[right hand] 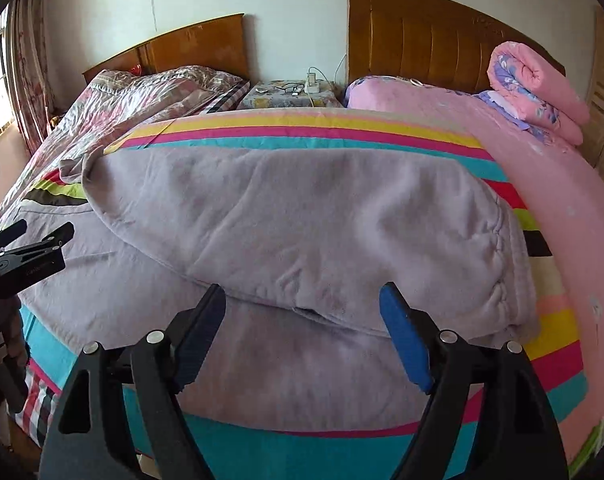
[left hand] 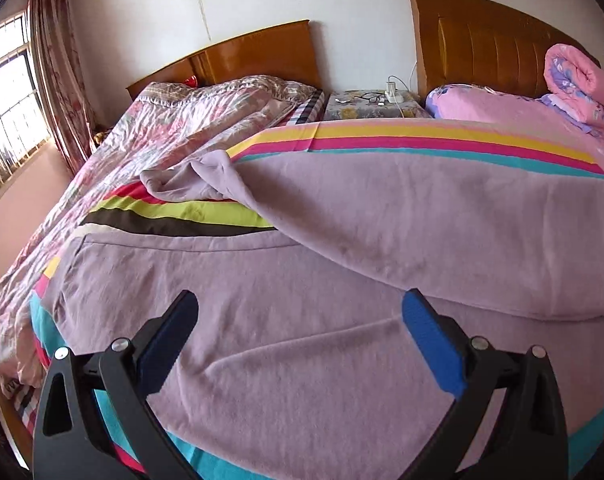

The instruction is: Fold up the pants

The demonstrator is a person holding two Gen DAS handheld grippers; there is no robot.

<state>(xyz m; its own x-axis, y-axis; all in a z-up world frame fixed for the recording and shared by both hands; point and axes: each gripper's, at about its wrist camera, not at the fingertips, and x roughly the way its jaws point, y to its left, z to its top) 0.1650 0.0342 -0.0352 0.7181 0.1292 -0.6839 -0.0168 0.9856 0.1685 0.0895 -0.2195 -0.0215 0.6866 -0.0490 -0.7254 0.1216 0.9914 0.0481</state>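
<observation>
A: Nearest the camera, what is each tool doing?

B: The right tool [right hand: 302,316] has its jaws spread wide with nothing between them; it hangs over the near edge of the pants [right hand: 286,216]. The left tool [left hand: 300,322] is just as wide and just as empty, over the other end of the pants [left hand: 342,280]. I'd say both are free so that the cloth can settle.

A: And the pants themselves?

B: They are spread on the striped blanket [right hand: 302,136] on the bed, one layer folded over the other, with the gathered waistband [right hand: 498,256] lying to the right. The flat blanket seems to be there to give a smooth bed for folding.

A: Is the fold tidy?

B: Not wholly. On the far left a leg end [left hand: 190,180] lies bunched up, so I judge it needs smoothing next.

A: Farther back?

B: A rolled pink quilt [right hand: 534,88] is pushed against the headboard [right hand: 422,36], out of the way, and a nightstand [right hand: 290,96] stands between the two beds.
</observation>
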